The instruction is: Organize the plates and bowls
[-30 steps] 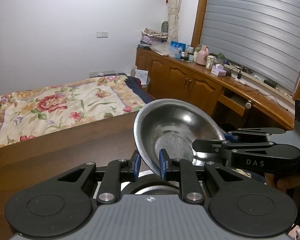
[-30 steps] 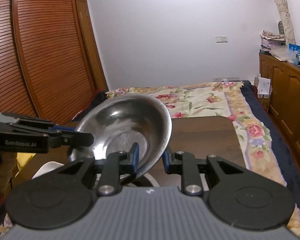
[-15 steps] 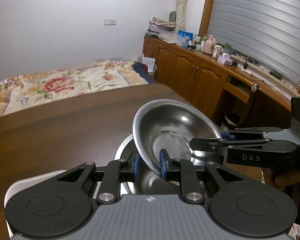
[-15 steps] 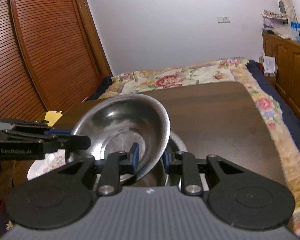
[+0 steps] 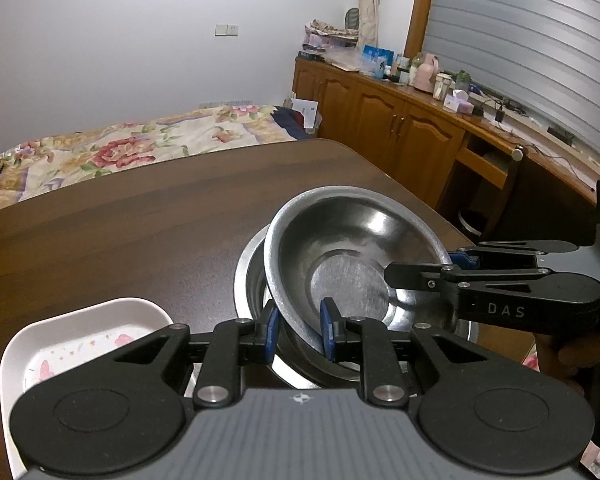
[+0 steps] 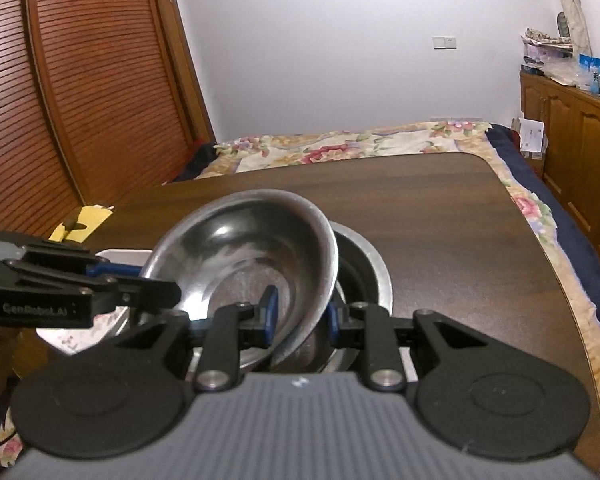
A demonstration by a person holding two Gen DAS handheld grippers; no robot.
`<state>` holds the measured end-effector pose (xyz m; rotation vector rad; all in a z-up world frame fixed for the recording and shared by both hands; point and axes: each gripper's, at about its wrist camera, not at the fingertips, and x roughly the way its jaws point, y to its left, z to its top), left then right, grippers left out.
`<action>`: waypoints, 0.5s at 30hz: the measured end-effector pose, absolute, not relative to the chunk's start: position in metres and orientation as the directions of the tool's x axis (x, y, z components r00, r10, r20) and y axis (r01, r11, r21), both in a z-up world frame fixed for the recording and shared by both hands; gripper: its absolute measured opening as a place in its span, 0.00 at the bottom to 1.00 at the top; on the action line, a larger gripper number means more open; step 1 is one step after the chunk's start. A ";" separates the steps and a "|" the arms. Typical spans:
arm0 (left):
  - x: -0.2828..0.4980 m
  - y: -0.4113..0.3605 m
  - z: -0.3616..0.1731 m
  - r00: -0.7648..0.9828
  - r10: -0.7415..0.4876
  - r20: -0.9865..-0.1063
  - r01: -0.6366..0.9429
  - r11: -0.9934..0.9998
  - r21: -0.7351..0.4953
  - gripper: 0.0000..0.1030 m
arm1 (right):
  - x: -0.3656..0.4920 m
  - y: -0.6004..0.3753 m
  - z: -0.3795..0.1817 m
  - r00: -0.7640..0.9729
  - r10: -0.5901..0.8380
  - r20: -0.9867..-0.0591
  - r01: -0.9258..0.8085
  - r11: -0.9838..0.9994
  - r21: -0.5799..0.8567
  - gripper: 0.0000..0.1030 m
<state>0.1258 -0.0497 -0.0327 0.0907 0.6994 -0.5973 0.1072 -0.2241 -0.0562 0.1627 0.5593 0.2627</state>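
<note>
A small steel bowl (image 5: pixel 348 264) hangs tilted just over a larger steel bowl (image 5: pixel 250 280) that rests on the brown table (image 5: pixel 140 232). My left gripper (image 5: pixel 299 332) is shut on the small bowl's near rim. My right gripper (image 5: pixel 420 276) comes in from the right and pinches the opposite rim. In the right wrist view the same small bowl (image 6: pixel 252 248) leans against the larger bowl (image 6: pixel 370 268), with my right gripper (image 6: pixel 300 318) shut on its rim and my left gripper (image 6: pixel 152 290) clamped on its left edge.
A white plate with a floral print (image 5: pixel 84 344) lies on the table left of the bowls, also seen as a plate (image 6: pixel 72 338) under the left gripper. A bed (image 5: pixel 120 148) lies beyond the table's far edge. Wooden cabinets (image 5: pixel 400 132) line the right wall.
Both grippers have come down together with the small steel bowl, from the air to just above the larger bowl. The table and the white plate have come into view.
</note>
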 end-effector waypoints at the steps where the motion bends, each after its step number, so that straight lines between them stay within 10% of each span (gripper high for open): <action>1: 0.126 -0.050 -0.034 0.606 -0.485 -0.630 0.545 0.830 -0.114 0.24 | 0.107 -0.224 -0.056 0.816 0.288 -0.501 -0.200 0.954 0.222 0.26; 15: 0.125 -0.058 -0.043 0.633 -0.443 -0.635 0.543 0.839 -0.044 0.25 | 0.105 -0.208 -0.058 0.837 0.214 -0.504 -0.196 0.977 0.089 0.27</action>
